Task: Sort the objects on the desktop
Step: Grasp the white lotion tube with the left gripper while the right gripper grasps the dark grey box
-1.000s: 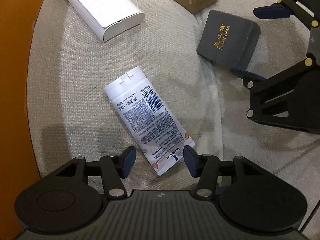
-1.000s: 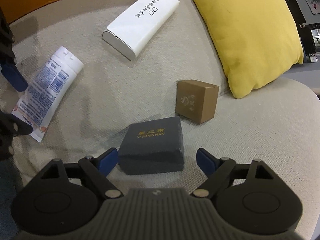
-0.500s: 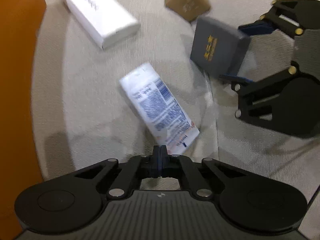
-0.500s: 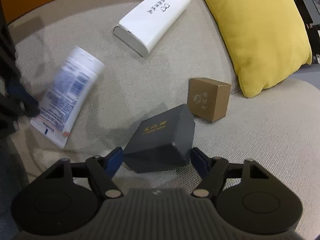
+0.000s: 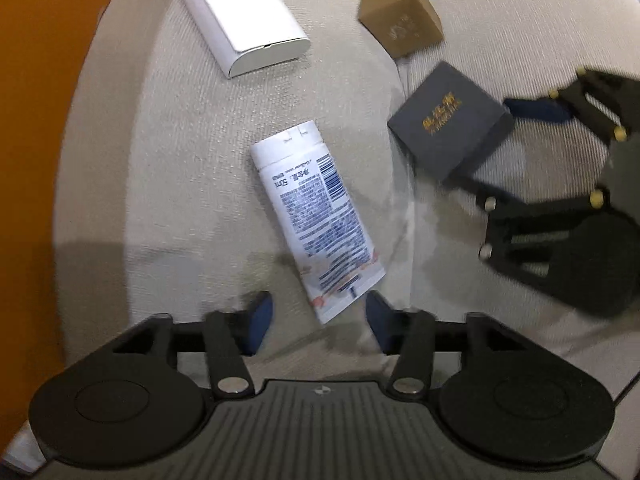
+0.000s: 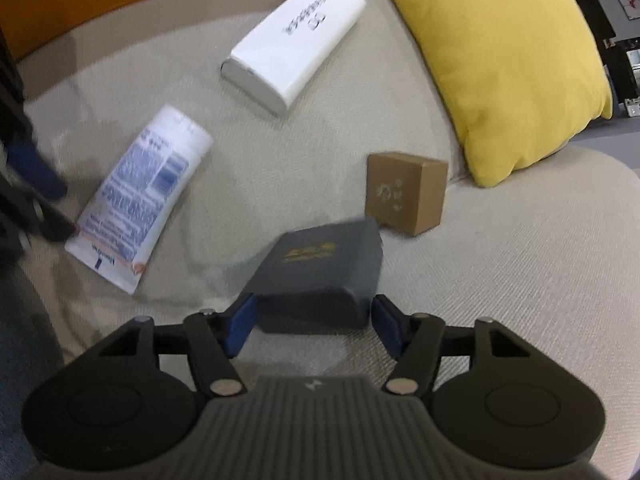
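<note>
Both wrist views, looking down on a beige cushion. My left gripper is opening, its blue pads standing apart on either side of the crimped end of the tube; the pads are not pressing on it, and the tube is lying flat on the cushion with its cap end pointing away from me. My right gripper is clamping the grey box (gold lettering on its lid), one pad on each side wall, and the box is sitting tilted, its far edge raised near the brown box. The brown box is standing just beside the grey one, close to the corner of a yellow pillow. The white case is lying farther off, beyond the tube, well apart from both grippers. An orange surface is bordering the cushion on the left.
</note>
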`<state>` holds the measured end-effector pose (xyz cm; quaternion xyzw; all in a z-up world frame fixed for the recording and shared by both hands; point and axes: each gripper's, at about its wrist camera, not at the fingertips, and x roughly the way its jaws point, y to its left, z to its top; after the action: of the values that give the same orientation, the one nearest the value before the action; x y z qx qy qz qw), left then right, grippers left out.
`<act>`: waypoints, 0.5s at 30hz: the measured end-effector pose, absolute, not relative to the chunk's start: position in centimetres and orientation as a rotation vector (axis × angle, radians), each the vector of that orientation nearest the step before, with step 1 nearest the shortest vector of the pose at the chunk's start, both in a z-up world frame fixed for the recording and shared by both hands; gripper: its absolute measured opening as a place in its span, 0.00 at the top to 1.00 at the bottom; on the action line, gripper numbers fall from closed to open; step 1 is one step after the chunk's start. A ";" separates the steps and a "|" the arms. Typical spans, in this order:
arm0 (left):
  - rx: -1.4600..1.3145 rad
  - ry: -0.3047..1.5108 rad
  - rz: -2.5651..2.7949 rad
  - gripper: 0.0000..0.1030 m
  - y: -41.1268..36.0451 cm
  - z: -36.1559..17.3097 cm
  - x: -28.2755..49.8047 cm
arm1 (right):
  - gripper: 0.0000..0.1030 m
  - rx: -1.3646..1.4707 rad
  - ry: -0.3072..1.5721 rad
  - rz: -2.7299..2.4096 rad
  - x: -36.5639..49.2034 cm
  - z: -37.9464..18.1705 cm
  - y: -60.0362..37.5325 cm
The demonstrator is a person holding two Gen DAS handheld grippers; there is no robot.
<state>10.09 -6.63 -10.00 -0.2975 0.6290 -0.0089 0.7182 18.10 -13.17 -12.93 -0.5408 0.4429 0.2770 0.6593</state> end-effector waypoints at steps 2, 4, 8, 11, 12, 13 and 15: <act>-0.691 1.395 -0.013 0.41 -6.8 -10.8 10.2 | 0.34 -1.212 1.004 0.637 18.2 -12.7 -13.2; -0.712 1.391 -0.006 0.41 -7.2 -11.4 10.3 | 0.34 -1.205 1.013 0.637 18.3 -12.7 -13.3; -0.722 1.370 -0.021 0.62 -7.9 -11.9 10.6 | 0.34 -1.202 1.020 0.633 18.5 -12.8 -13.4; -0.712 1.371 -0.003 0.81 -8.3 -12.4 10.9 | 0.35 -1.201 1.026 0.626 18.7 -12.9 -13.4; -0.721 1.370 -0.003 0.84 -8.3 -12.5 10.9 | 0.35 -1.203 1.027 0.625 18.7 -13.0 -13.5; -0.726 1.368 -0.002 0.85 -8.3 -12.5 10.9 | 0.35 -1.205 1.026 0.626 18.7 -13.1 -13.5; -0.734 1.363 -0.005 0.87 -8.2 -12.4 10.8 | 0.36 -1.212 1.023 0.625 18.7 -13.1 -13.5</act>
<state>10.84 -8.21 -12.35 -0.3316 0.6156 -0.0022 0.7149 18.69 -13.47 -13.14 -0.5351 0.4519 0.2759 0.6582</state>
